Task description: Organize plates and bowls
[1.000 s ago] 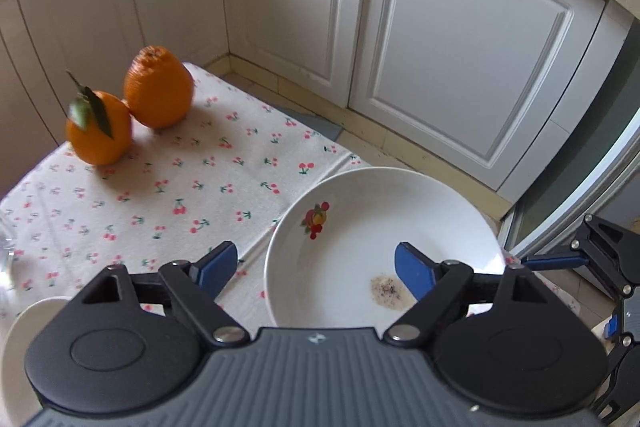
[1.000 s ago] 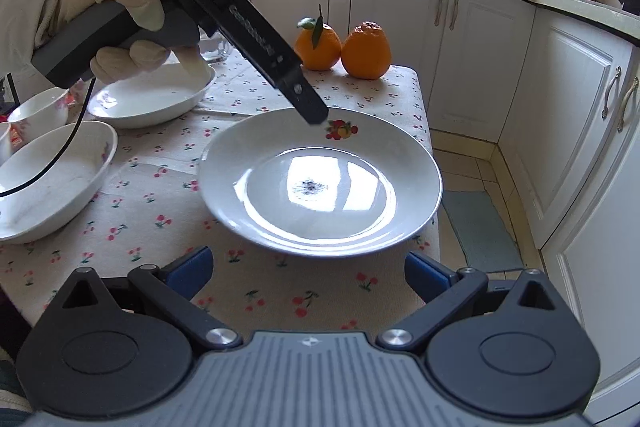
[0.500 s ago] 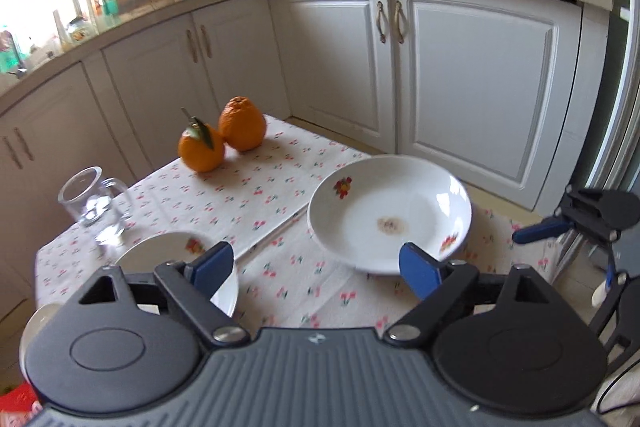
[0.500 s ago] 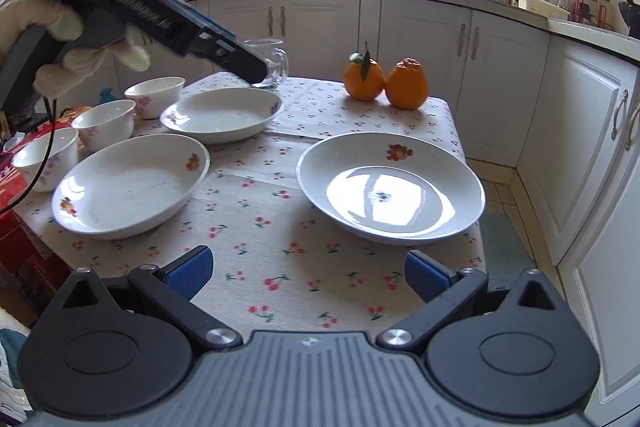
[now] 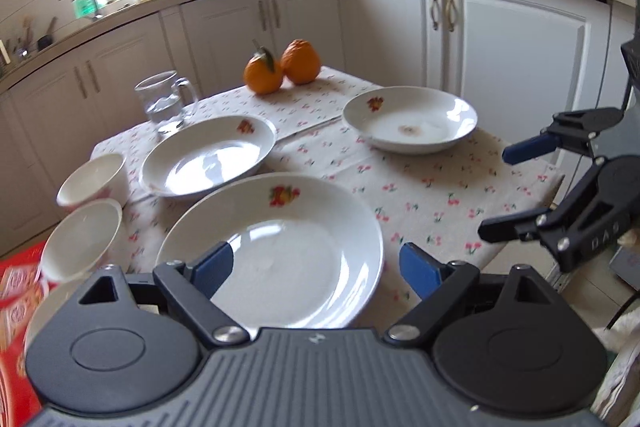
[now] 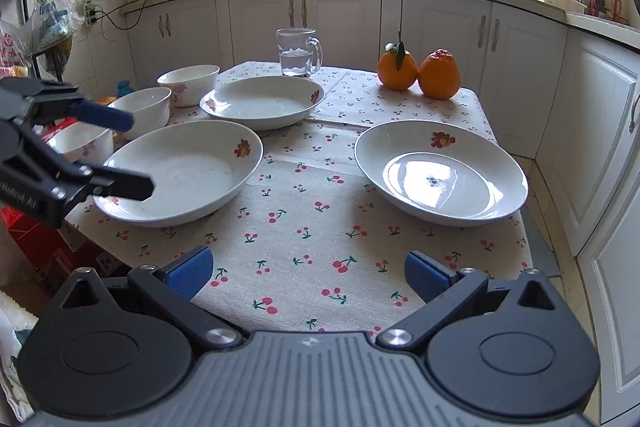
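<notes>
**Left gripper over the near plate, both sets of jaws empty**

Left gripper (image 5: 316,269): jaws wide, having just been opening, nothing between the pads. Blue pads straddle the near rim of a white round ceramic plate with a fruit motif (image 5: 280,251), without touching it. That plate lies straight ahead of and below the jaws; being round, it has no long axis to line up with. The left hand looks clearly the nearer one to it.

Right gripper (image 6: 308,271): jaws wide too, empty, hanging over bare cloth at the table's near edge, between two plates and touching neither.

Taking the near plate as landmark:
- Just beyond it, toward the counter, a second white deep plate (image 5: 208,159), clean.
- Well apart, toward the cabinet doors, a third white deep plate with a brownish smudge in its well (image 5: 412,123).
- On the side away from the cabinet doors, small white bowls with pink print (image 5: 94,179), close together at the table's edge; exact count hard to tell.
- Beyond the second plate, a clear glass mug of water (image 5: 166,103); farther still, two oranges (image 5: 282,71) touching one another.

Surface: cherry-print tablecloth (image 6: 304,227), lying flat. Room: kitchen, white cabinets, cluttered counter, bright window.

Judgement: stacking likely starts with this near plate; a rim pinch needs the pads lower.
</notes>
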A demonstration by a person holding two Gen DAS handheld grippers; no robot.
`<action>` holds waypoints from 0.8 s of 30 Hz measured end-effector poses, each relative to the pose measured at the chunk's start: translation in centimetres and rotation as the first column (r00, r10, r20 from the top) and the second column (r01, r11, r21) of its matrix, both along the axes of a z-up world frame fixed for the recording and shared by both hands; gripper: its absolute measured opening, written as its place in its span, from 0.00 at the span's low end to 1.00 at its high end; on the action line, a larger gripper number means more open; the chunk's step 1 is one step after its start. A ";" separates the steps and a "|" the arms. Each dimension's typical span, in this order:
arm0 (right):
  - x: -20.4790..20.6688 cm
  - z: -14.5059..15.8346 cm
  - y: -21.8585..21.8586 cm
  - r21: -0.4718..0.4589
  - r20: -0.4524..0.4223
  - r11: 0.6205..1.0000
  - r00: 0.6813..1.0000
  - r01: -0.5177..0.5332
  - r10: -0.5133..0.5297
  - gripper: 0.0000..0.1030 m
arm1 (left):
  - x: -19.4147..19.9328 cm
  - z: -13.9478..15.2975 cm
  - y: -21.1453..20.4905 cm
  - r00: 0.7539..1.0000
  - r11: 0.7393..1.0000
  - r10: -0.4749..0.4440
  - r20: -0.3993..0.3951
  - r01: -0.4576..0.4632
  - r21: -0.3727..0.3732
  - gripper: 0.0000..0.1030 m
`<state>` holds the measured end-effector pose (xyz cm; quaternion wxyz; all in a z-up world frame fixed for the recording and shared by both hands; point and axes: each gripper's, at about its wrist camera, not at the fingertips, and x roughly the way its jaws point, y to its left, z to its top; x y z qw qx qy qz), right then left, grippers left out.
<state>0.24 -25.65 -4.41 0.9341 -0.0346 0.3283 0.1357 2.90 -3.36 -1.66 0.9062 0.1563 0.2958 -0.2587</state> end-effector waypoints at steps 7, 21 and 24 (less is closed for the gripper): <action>1.0 0.9 2.3 -0.082 0.012 0.995 0.998 -0.063 0.065 1.00 | -1.0 -2.0 3.4 0.995 0.996 0.087 -0.050 -0.088 -0.015 0.87; 4.2 2.7 7.3 -0.167 0.009 0.963 0.976 -0.214 0.218 1.00 | -0.1 -4.9 5.5 0.990 0.994 0.104 -0.091 -0.107 -0.031 0.87; 4.7 2.2 8.3 -0.200 -0.008 0.950 0.970 -0.241 0.245 1.00 | 0.3 -5.3 5.5 0.991 0.994 0.098 -0.094 -0.101 -0.032 0.88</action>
